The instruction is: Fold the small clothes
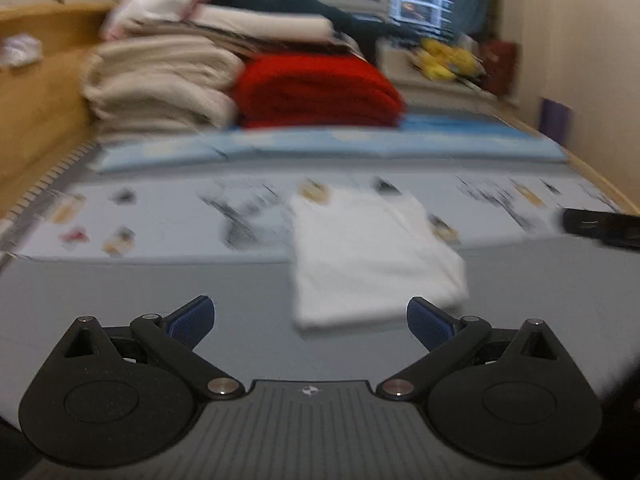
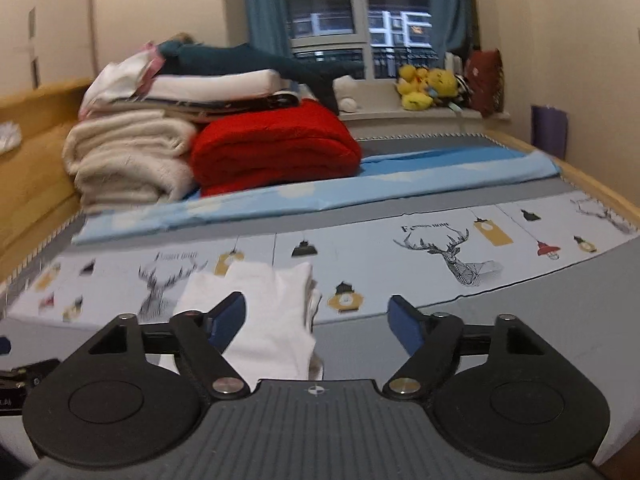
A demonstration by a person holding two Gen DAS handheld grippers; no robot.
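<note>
A small white garment [image 1: 372,256] lies folded flat on the grey bed sheet [image 1: 160,292], partly over a printed strip. In the right wrist view the same garment [image 2: 272,312] lies just ahead and left of centre. My left gripper [image 1: 310,320] is open and empty, a little short of the garment's near edge. My right gripper [image 2: 318,322] is open and empty, with its left finger [image 2: 228,320] in front of the garment. The left wrist view is blurred.
A stack of cream, white and dark folded blankets [image 2: 132,152] and a red blanket [image 2: 276,148] fill the back left. A light blue sheet [image 2: 320,188] lies behind the printed strip [image 2: 460,248]. Wooden bed rails run along both sides. Yellow plush toys [image 2: 428,84] sit on the windowsill.
</note>
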